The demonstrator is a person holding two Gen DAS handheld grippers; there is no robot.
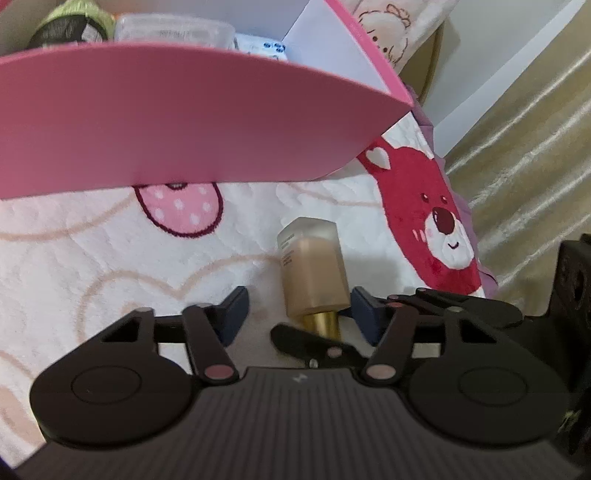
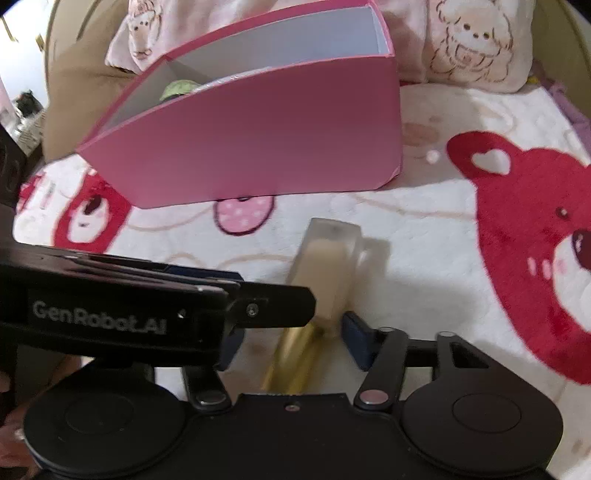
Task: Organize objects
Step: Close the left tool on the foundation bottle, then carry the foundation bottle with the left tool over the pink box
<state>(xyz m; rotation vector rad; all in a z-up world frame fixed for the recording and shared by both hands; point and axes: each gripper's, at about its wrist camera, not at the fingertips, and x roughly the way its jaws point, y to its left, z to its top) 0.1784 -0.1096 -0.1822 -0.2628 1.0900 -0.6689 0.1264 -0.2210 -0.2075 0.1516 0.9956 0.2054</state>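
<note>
A frosted glass bottle of beige liquid with a gold cap lies on the white blanket, cap toward me. My left gripper is open around it: the right pad sits against the glass, the left pad stands apart. In the right wrist view the same bottle lies between the pads of my right gripper, which is open with blanket showing beside the gold cap. The left gripper's finger crosses in front of the bottle there. A pink box stands just beyond.
The pink box holds a green item and a clear container. The blanket has a red bear print. Pillows lie behind the box; a curtain hangs at the right.
</note>
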